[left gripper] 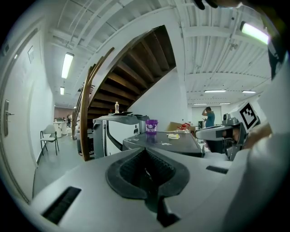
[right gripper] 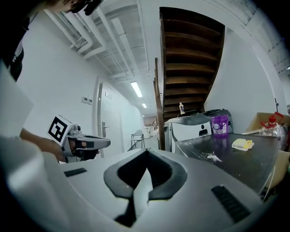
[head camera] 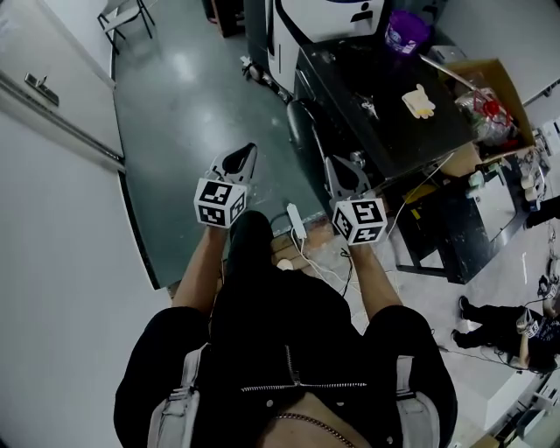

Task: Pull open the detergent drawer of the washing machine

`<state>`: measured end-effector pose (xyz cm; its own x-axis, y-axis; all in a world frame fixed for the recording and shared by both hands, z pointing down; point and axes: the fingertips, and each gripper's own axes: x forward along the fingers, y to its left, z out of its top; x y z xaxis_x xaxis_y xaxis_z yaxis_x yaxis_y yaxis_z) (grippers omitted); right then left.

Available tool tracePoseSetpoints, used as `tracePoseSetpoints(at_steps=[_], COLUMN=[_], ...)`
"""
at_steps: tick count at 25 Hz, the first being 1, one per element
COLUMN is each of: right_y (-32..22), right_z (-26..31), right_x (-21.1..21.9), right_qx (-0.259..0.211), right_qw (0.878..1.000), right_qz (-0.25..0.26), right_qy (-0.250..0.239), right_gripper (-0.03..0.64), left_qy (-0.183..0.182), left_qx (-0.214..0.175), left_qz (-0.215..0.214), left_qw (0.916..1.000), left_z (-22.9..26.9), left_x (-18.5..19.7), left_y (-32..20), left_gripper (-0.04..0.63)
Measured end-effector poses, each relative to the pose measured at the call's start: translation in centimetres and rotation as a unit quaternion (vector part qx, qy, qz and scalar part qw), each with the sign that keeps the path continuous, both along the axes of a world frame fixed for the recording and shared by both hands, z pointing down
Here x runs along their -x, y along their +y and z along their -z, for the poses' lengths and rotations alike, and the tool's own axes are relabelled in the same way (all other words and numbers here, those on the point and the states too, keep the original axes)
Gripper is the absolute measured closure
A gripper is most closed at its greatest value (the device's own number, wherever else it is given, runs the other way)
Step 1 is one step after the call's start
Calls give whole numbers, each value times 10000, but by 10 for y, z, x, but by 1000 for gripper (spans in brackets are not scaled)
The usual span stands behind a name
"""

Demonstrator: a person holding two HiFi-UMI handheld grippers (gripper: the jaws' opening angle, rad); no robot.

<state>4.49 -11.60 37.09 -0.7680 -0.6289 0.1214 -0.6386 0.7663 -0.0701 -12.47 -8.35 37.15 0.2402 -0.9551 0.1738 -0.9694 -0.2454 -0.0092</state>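
A white machine with a dark curved band [head camera: 328, 16] stands at the far end of the dark table; it also shows as the machine [left gripper: 115, 131] in the left gripper view and the machine [right gripper: 190, 127] in the right gripper view. I cannot make out its detergent drawer. Both grippers are held out level in front of the person, well short of it. My left gripper [head camera: 249, 150] is shut and empty, its tips [left gripper: 145, 149] meeting. My right gripper [head camera: 332, 164] hangs beside it, its tips [right gripper: 146, 151] closed with nothing between them.
A dark table [head camera: 385, 114] on the right carries a purple cup [head camera: 405, 31], a yellow object [head camera: 420, 102] and a cardboard box [head camera: 490, 96]. A power strip [head camera: 297, 220] and cables lie on the floor. On the left is a white wall with a rail [head camera: 52, 105]. Wooden stairs [left gripper: 131, 72] rise beyond.
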Motion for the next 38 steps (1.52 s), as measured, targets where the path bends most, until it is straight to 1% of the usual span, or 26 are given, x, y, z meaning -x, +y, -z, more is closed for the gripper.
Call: tracePoseSetpoints(at_steps=[7,12,16,20,25,28,30,32,33,34,36,37,38], right_y=[-38,-66,-87,-98,-104,-108,-111,-113,-114,-115,-117,-119,-121], right_z=[1,1,-4,-14,-36,-50,-56,-58,-58,-58,-60,-61,-62], right_x=[6,17,27,39,48,56,59,60,61,61,62,63,63], right_qx=[34,30,117,237,460,572,632,661,666,670,683,692,701], right_qw=[9999,9997,9993,9987,9972,9962,9955,9948,9945,9943,9938,9935,9932], right_qz=[-117,-252,-345,-411,-521,-587,-658,-729,-756,-779,-829,-858,-886], right_qy=[52,53,130,208,289,286,273,271,276,283,293,293,295], right_gripper=[611,611,611,611,611,611,611,611,611,611,611,611,611], left_qy=[57,49,77,154,462,814,1158,1641,1992,2430,3325,3655,3913], left_qx=[89,63,80,192,420,512,523,494,470,443,400,384,378], left_qz=[-245,-399,-571,-722,-878,-1021,-1118,-1221,-1337,-1525,-1938,-2066,-2137], left_qw=[9996,9992,9983,9971,9942,9901,9856,9776,9697,9569,9221,9068,8943], left_z=[-7,-6,-8,-22,-54,-71,-77,-80,-80,-80,-80,-80,-82], left_x=[-7,0,5,12,12,14,16,19,19,19,17,17,17], left_y=[-55,-92,-119,-141,-155,-161,-168,-177,-182,-185,-193,-198,-204], left_gripper=[575,575,575,575,575,575,575,575,575,575,575,575,575])
